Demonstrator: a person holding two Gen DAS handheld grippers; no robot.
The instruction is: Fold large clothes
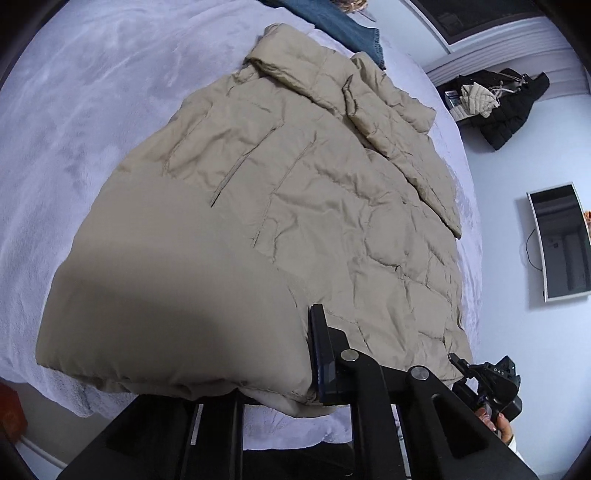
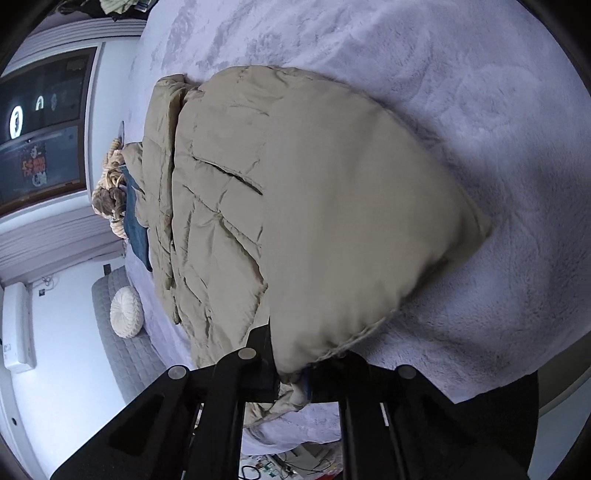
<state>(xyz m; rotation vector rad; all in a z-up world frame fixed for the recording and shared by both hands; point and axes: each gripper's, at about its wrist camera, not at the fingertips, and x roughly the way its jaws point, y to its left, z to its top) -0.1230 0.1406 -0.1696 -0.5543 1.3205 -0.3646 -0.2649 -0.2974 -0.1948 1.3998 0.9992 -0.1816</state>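
Observation:
A beige quilted puffer jacket (image 1: pixel 295 192) lies spread on a pale lavender fleece bed cover (image 1: pixel 74 129), collar at the far end, hem toward me. My left gripper (image 1: pixel 304 369) is shut on the near hem; one black finger (image 1: pixel 321 350) shows and the other is hidden under the puffed fabric. In the right wrist view the jacket (image 2: pixel 295 206) fills the middle, and my right gripper (image 2: pixel 291 373) is shut on a bunched hem corner between both black fingers. The right gripper (image 1: pixel 456 360) also shows at the jacket's lower right corner, held by a hand.
Folded blue jeans (image 1: pixel 354 29) lie beyond the collar, beside a patterned bundle (image 2: pixel 109 192). Dark clothes (image 1: pixel 506 107) are heaped off the bed on the right. A round white cushion (image 2: pixel 125 312) rests on a grey quilted bench. The bed edge runs just under both grippers.

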